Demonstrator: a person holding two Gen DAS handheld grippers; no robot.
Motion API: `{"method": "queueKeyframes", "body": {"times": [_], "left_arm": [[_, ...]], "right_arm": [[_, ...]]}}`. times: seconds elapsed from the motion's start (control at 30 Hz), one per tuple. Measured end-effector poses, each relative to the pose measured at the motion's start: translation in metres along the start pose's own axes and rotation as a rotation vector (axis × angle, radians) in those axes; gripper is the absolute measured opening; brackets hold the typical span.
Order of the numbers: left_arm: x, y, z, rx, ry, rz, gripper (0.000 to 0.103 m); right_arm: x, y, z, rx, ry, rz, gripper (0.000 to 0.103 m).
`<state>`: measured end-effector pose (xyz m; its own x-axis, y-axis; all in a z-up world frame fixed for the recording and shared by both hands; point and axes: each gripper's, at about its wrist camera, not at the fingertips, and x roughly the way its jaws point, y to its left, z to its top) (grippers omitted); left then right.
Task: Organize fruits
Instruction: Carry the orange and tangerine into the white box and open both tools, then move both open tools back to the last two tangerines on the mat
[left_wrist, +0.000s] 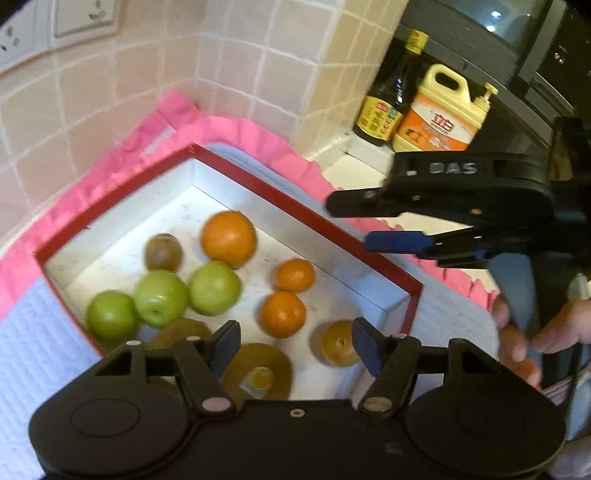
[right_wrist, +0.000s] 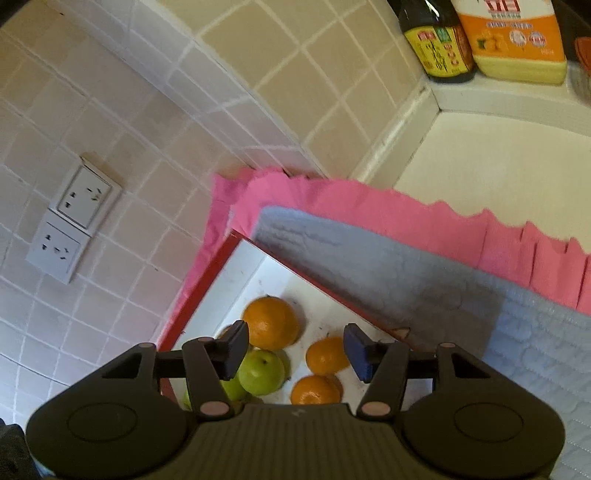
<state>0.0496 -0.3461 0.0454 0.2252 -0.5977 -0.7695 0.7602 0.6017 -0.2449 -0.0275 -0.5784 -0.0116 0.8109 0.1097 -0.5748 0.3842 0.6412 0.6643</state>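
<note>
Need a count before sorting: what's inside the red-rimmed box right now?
In the box: a big orange, two small oranges, three green apples, one kiwi, and brownish fruits at the near edge. The left gripper covers that near edge, so more may be hidden.

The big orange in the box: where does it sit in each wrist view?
Left wrist: the big orange lies left of centre, in the far part of the red-rimmed box.
Right wrist: it shows low, centre-left, just above the left fingertip.
Shared landmark: the yellow jug, upper right in both.
</note>
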Motion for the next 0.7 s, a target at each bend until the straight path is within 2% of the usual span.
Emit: {"method": "queueKeyframes", "body": {"times": [0.3, 0.5, 0.7], "left_arm": [[-0.041, 0.035, 0.004, -0.074, -0.072, 0.105, 0.079], [-0.085, 0.068, -0.005, -0.139, -0.126, 0.216, 0.079], [-0.130, 0.106, -0.026, -0.233, -0.160, 0.317, 0.079]], "right_arm": [[-0.015, 0.036, 0.002, -0.063, -0.037, 0.042, 0.060], [-0.018, 0.079, -0.011, -0.141, -0.042, 0.101, 0.060], [-0.014, 0.135, -0.033, -0.252, -0.009, 0.173, 0.060]]}}
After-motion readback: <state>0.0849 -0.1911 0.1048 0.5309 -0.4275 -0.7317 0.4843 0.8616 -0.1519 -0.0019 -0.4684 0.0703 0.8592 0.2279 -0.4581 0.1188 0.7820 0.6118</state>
